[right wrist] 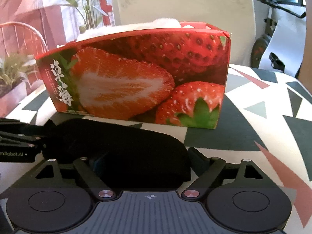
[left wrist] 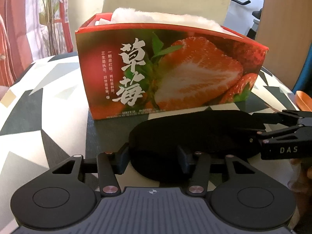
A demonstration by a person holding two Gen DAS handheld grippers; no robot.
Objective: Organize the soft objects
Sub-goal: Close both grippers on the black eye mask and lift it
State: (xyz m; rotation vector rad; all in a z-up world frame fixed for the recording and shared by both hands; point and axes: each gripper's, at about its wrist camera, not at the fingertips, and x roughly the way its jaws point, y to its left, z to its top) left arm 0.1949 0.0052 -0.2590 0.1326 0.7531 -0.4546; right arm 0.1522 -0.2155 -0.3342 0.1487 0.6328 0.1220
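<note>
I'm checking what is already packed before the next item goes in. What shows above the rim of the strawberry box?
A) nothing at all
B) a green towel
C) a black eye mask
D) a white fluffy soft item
D: a white fluffy soft item pokes above the strawberry box, while the black eye mask lies outside it, between the left gripper and right gripper.
</note>
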